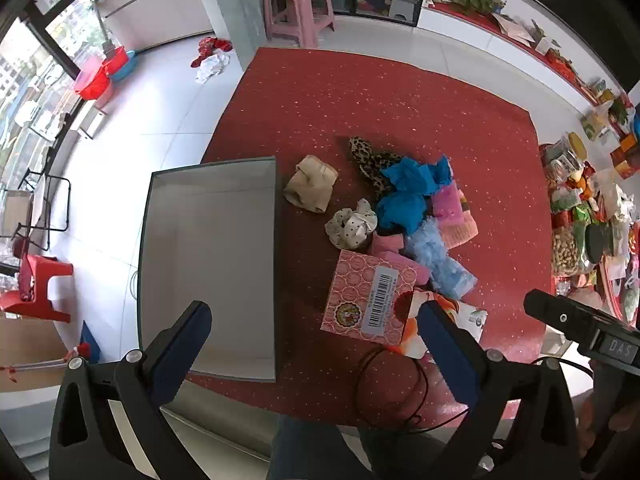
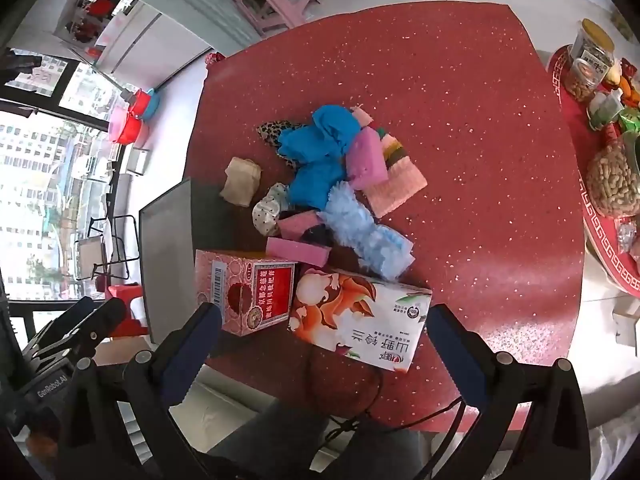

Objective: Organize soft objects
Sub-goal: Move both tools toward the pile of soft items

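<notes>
Both tongs, left and right, spread open, empty, at near counter edge; pinch beige cloth mid-bunch, drop into grey box.

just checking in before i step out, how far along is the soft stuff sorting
Nothing looks done: the grey open box holds nothing visible. Nothing is in hand either; the left gripper and right gripper are both open above the table. Still left on the red speckled table: the beige folded cloth, the polka-dot scrunchie, the bright blue cloth and the fluffy light-blue duster piece.
</notes>
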`<action>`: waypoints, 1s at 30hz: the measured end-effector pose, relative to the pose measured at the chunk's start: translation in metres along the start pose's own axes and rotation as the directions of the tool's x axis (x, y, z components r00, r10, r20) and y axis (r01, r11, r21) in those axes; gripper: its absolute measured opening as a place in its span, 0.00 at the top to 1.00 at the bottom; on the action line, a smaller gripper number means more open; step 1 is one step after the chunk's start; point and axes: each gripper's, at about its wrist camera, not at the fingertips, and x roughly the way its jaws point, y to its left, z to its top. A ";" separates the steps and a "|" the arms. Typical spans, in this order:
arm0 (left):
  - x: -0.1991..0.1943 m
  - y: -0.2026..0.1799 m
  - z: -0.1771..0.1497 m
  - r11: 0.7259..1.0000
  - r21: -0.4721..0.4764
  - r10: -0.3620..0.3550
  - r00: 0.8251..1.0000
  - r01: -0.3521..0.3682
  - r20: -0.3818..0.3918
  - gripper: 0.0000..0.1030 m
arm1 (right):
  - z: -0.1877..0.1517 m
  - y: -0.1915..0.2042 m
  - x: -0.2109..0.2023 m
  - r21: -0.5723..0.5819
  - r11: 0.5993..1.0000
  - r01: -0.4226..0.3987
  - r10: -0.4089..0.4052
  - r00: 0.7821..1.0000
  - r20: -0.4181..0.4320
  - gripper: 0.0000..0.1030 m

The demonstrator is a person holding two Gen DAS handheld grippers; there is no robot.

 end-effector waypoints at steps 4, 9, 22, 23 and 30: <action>-0.002 0.006 0.001 1.000 -0.022 0.007 1.000 -0.007 0.004 0.00 | 0.002 0.003 0.001 -0.009 1.000 -0.008 0.008 1.000 0.009 0.00; -0.006 0.013 0.000 0.999 -0.018 0.042 0.999 -0.042 0.015 0.00 | 0.006 0.008 0.011 -0.003 0.999 -0.034 0.034 0.999 0.002 0.00; 0.024 0.037 0.044 0.998 0.066 0.019 1.000 -0.018 -0.018 0.00 | 0.007 0.007 0.027 0.173 0.985 0.010 -0.015 1.000 0.028 0.00; 0.026 0.038 0.049 0.997 0.076 0.011 1.000 -0.009 -0.021 0.00 | 0.007 0.007 0.028 0.189 0.982 0.017 -0.023 0.999 0.030 0.00; 0.065 0.040 0.092 0.982 0.180 -0.041 0.998 0.050 -0.051 0.00 | 0.001 0.007 0.042 0.301 0.950 0.085 -0.095 0.995 0.020 0.00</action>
